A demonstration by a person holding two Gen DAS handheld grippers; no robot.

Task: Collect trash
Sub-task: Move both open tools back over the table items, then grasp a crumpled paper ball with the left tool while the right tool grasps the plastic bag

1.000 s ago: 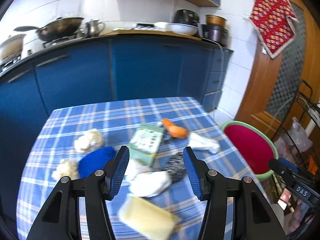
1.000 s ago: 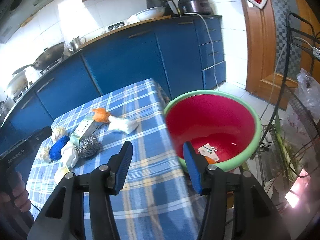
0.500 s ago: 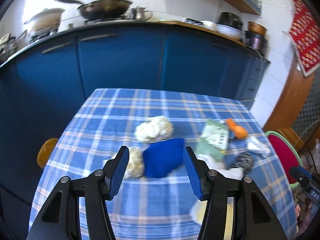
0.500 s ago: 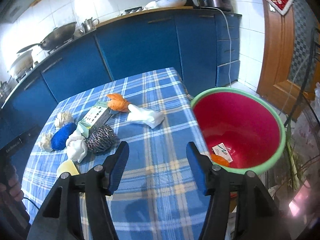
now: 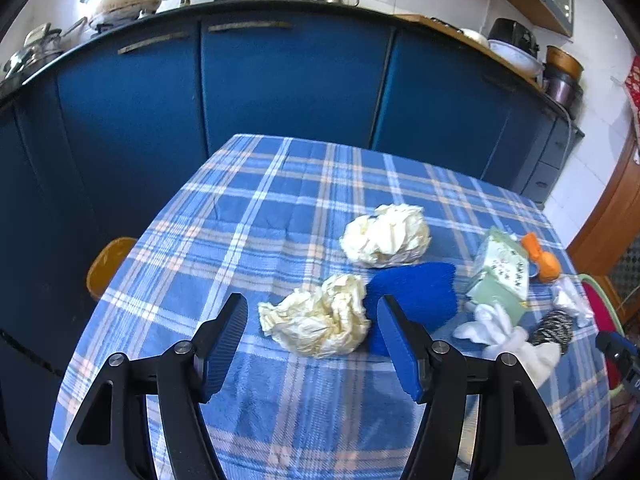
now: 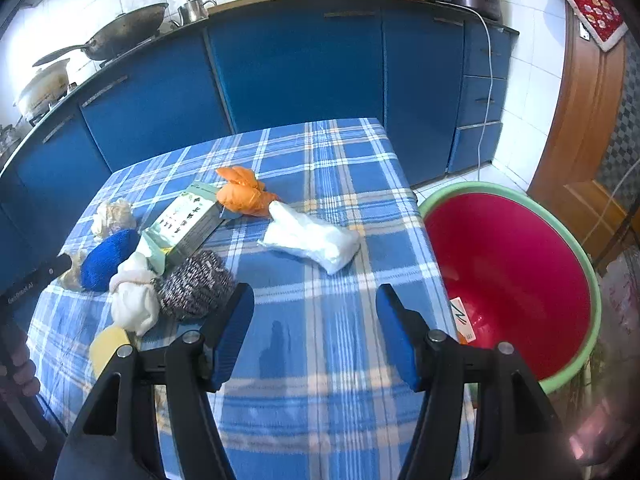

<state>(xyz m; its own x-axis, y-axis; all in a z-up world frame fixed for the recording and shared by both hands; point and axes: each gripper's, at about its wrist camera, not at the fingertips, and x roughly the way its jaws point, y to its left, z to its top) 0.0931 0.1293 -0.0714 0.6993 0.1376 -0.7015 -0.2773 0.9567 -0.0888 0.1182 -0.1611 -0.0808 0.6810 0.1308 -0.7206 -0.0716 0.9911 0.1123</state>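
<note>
Trash lies on the blue checked tablecloth (image 5: 280, 216). My left gripper (image 5: 312, 304) hovers just short of a crumpled cream paper (image 5: 320, 326); its jaws are opening and press on nothing. A second paper wad (image 5: 386, 234) and a blue scrubber (image 5: 416, 292) lie beside it. My right gripper (image 6: 315, 294) is open and empty over bare cloth, short of a white plastic bag (image 6: 312, 240). A steel scourer (image 6: 196, 284), green box (image 6: 188, 220), orange bag (image 6: 244, 196), white wad (image 6: 134, 300) and yellow sponge (image 6: 108, 348) lie to its left.
A red basin with a green rim (image 6: 592, 280) stands off the table's right edge, a card (image 6: 460, 318) inside. Blue cabinets (image 5: 280, 80) close the far side. A yellow stool (image 5: 108, 264) sits left of the table. A hand (image 6: 20, 368) shows at the left edge.
The left gripper swung left from the mixed pile down to the crumpled papers, and its jaws widened. The right gripper shifted from the basin toward the table, jaws slightly wider.
</note>
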